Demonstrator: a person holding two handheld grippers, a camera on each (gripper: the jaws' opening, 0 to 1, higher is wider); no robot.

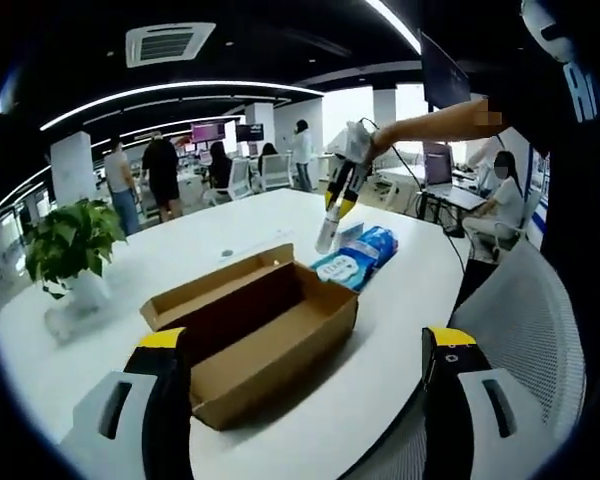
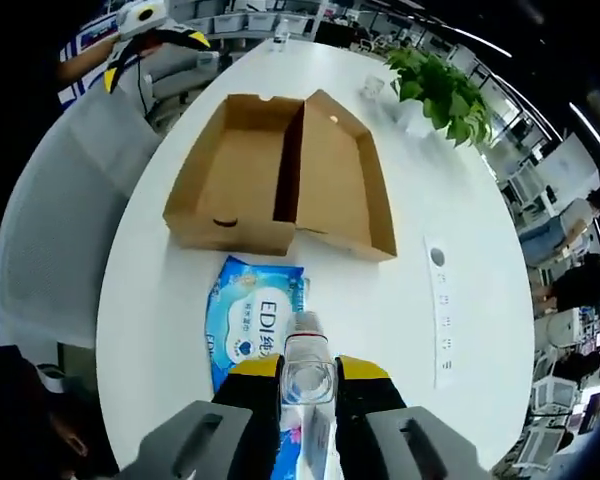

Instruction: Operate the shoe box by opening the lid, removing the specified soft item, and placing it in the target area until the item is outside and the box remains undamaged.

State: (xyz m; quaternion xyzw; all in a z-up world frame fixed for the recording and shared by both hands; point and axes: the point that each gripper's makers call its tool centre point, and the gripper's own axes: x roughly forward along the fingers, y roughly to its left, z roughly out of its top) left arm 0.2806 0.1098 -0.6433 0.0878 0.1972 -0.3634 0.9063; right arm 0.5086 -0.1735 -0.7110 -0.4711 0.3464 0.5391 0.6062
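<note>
Box (image 2: 280, 180) is open and empty on the table (image 2: 460, 330); wipes pack (image 2: 252, 320) lies just beside it, outside. Your right gripper (image 2: 308, 375) is clamped on a clear bottle (image 2: 307, 385) above the pack. Lower it gently, clear of the box wall. Left gripper (image 1: 305, 350) is wide, holding nothing. Left gripper view adds the plant (image 1: 70, 245) and people beyond.

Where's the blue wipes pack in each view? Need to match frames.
Left gripper view: blue wipes pack right of center, on the table just beyond the open cardboard box.
Right gripper view: pack low center, between the box and the gripper.
Shared landmark: potted plant.
</note>
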